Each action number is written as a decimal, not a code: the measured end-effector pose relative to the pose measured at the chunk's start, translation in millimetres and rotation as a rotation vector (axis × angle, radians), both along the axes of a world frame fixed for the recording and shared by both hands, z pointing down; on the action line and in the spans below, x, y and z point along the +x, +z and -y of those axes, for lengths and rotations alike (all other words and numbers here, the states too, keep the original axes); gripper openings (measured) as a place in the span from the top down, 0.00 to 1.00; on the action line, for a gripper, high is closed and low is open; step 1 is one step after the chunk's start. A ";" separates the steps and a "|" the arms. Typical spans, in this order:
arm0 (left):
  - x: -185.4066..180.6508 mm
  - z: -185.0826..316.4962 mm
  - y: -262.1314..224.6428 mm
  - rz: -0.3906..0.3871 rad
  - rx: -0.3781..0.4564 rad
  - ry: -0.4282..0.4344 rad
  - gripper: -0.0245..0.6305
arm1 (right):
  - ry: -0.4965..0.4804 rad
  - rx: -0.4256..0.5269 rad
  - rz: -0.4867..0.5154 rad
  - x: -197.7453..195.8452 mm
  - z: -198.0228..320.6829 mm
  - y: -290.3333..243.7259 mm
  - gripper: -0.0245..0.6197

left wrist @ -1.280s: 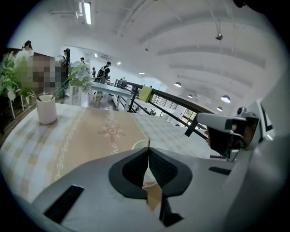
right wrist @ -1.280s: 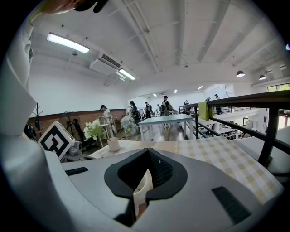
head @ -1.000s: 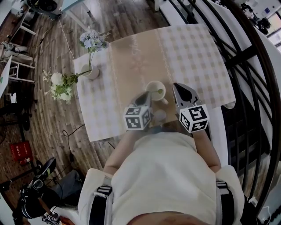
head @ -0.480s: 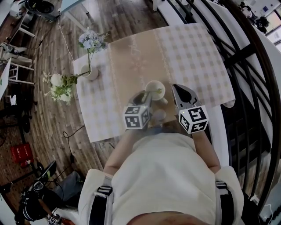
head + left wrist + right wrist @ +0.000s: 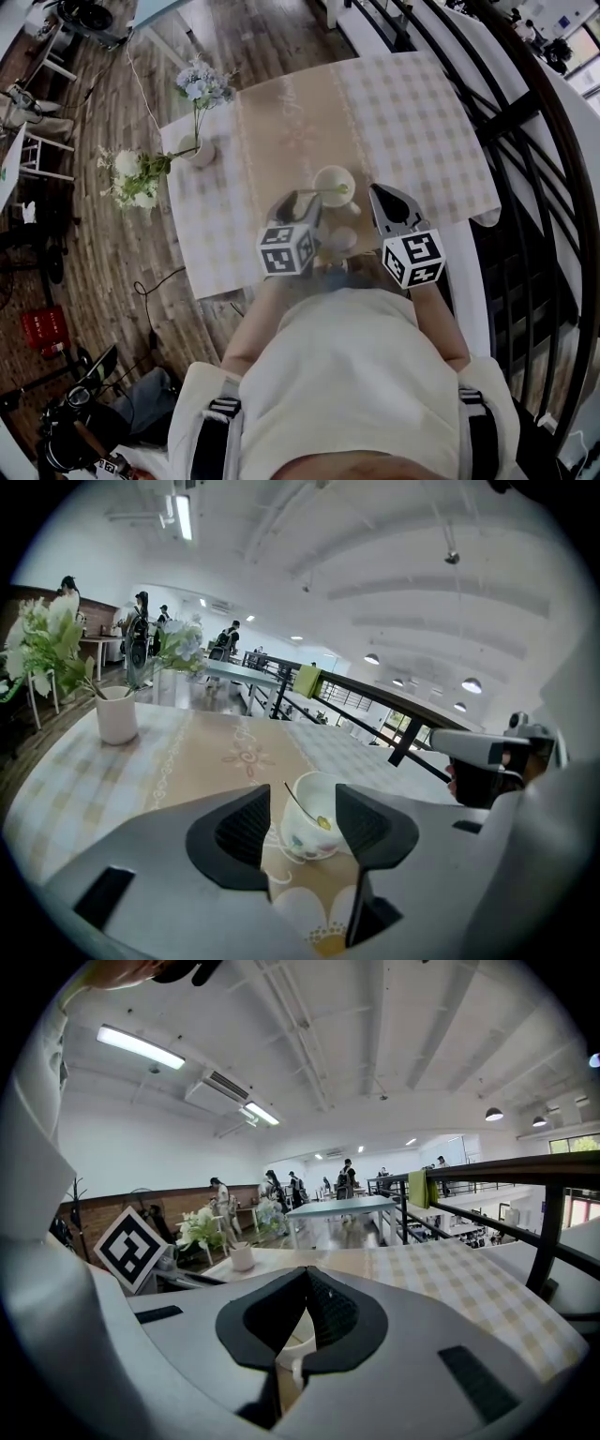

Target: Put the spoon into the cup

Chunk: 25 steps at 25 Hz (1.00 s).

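The checked bench (image 5: 281, 122) fills the middle. The left gripper (image 5: 298, 200) hangs at 8 o'clock from the cup (image 5: 334, 185); its fingers have just been opening and stand wide, pressing on nothing. The right gripper (image 5: 378, 191), at 4 o'clock, has its fingers closed and empty. The spoon (image 5: 309, 811) sits in the cup, handle leaning toward 9 o'clock.

Has wood-plank floor (image 5: 234, 37), white ceiling (image 5: 375, 1044) with strip lights (image 5: 141, 1046), black railing (image 5: 525, 122) beside checked table (image 5: 422, 103), brick wall (image 5: 112, 1206) far back.
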<state>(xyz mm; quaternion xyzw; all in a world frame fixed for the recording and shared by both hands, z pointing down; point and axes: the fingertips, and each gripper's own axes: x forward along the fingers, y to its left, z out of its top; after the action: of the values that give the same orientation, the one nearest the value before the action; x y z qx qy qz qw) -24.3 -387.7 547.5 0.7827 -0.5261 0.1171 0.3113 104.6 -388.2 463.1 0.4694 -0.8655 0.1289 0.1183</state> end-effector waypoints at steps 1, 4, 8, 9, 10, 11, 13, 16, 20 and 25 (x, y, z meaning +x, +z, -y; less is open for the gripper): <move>-3.1 -1.8 -2.0 0.000 0.005 -0.008 0.66 | -0.001 0.001 0.000 -1.5 -3.3 -0.2 0.96; -9.7 -9.5 -8.5 -0.005 0.023 -0.025 0.66 | -0.004 0.002 0.002 -5.5 -14.3 0.3 0.96; -17.9 -23.5 -20.8 -0.015 0.054 -0.041 0.66 | -0.015 0.010 0.005 -15.5 -30.1 -0.6 0.96; -20.1 -27.1 -24.6 -0.020 0.064 -0.045 0.66 | -0.019 0.014 0.006 -18.5 -33.8 -1.7 0.96; -22.3 -31.0 -28.4 -0.024 0.075 -0.049 0.66 | -0.022 0.018 0.007 -21.1 -37.7 -2.6 0.96; -24.4 -35.2 -32.3 -0.028 0.087 -0.054 0.66 | -0.023 0.021 0.008 -23.3 -41.9 -3.2 0.96; -29.3 -43.0 -40.5 -0.032 0.111 -0.064 0.66 | -0.024 0.024 0.009 -27.0 -49.7 -3.8 0.96; -40.8 -45.4 -58.1 -0.044 0.136 -0.075 0.67 | -0.025 0.025 0.003 -37.0 -51.8 -11.6 0.96; -60.3 -44.5 -80.2 -0.052 0.160 -0.094 0.76 | -0.042 0.021 -0.004 -57.6 -51.7 -22.1 0.96; -68.0 -67.1 -82.4 -0.054 0.192 -0.114 0.90 | -0.047 0.020 0.003 -64.4 -76.7 -11.7 0.96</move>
<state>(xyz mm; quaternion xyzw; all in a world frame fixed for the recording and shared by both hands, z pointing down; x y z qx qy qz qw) -92.3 -320.6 465.2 0.7804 -0.5701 0.0273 0.2552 40.2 -311.5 451.4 0.4501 -0.8776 0.1181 0.1150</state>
